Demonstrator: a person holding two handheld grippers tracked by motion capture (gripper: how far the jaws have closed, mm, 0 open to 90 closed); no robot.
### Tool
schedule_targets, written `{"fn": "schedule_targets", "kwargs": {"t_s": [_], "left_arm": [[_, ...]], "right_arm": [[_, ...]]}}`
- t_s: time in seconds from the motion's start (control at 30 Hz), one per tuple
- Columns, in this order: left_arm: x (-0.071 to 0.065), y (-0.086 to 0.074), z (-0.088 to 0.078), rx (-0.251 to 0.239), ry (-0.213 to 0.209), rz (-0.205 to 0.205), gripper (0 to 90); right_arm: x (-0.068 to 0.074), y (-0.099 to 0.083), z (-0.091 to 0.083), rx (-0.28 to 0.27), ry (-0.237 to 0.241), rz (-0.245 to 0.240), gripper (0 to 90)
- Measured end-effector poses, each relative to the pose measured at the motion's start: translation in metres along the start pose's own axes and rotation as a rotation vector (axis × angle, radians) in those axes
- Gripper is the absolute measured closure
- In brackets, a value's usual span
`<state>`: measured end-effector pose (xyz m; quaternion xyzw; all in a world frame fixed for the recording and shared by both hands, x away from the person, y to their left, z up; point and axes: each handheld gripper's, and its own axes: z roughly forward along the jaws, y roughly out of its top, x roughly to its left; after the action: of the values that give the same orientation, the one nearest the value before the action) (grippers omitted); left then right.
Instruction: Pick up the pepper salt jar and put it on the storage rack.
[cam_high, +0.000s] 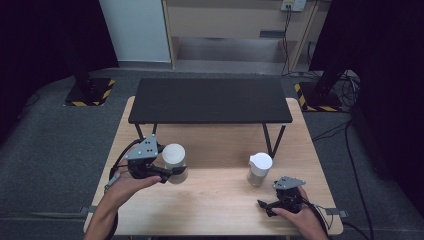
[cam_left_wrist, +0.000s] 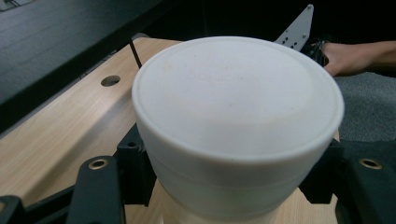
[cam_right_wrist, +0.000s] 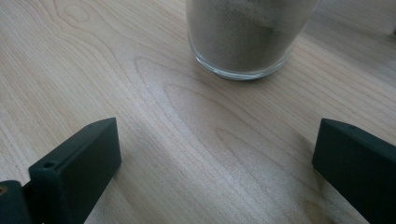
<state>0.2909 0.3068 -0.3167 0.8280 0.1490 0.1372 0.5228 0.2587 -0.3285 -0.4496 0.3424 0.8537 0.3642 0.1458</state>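
Observation:
A glass jar with a white lid is clamped between the jaws of my left gripper, held a little above the wooden table at its left side. In the left gripper view the white lid is close up, and black fingers press the jar's sides below it. A second jar with a white lid and sandy contents stands on the table at the right. My right gripper rests low just in front of it, open. In the right gripper view its jaws are spread wide, with the jar's glass base beyond them.
A low black shelf on thin legs spans the back half of the wooden table. Bare wood lies between the two jars. The other hand and its grey plate appear beyond the lid in the left gripper view.

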Motion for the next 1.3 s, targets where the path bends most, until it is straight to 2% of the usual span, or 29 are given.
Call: {"fn": "schedule_targets", "kwargs": {"t_s": [0.6,1.03,1.3], "left_arm": [[0.018,0.040,-0.011,0.005,-0.004,0.000,34.0],[0.028,0.071,-0.020,0.009,0.014,0.007,34.0],[0.037,0.083,-0.025,-0.012,0.031,-0.021,34.0]], "right_arm": [[0.000,0.000,0.000,0.000,0.000,0.000,1.8],[0.000,0.000,0.000,0.000,0.000,0.000,1.8],[0.000,0.000,0.000,-0.001,0.000,0.000,1.8]]}}
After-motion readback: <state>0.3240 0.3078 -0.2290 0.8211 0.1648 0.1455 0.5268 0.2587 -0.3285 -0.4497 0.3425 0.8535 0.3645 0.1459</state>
